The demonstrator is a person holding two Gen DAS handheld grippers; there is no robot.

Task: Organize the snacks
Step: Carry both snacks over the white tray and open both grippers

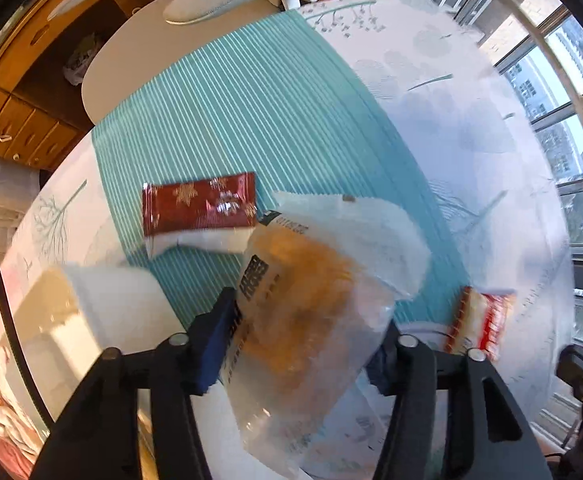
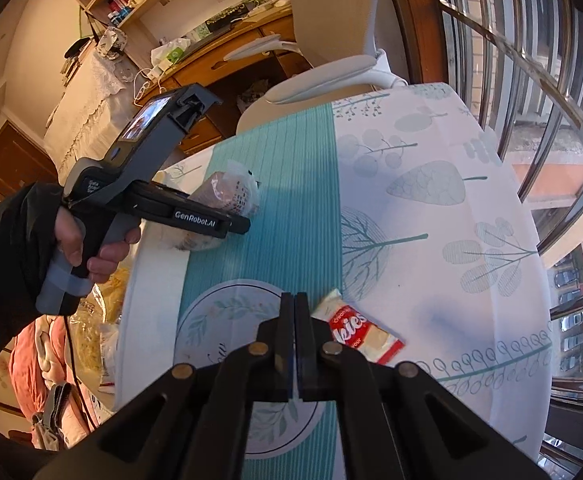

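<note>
I have the left gripper (image 1: 303, 344) clamped on a clear snack bag (image 1: 311, 312), lifted over the teal runner (image 1: 251, 112), with the red packet (image 1: 199, 210) just beyond; my right gripper (image 2: 294, 312) is pressed closed on nothing, above the plate (image 2: 211, 320), the cookie packet (image 2: 355, 330) just right of it; I judge the carry underway; next, lower the bag onto the plate and release.

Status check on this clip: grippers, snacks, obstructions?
Left gripper shut on clear plastic snack bag. Right gripper shut, empty. Red-white cookie packet beside round plate. No obstruction.
</note>
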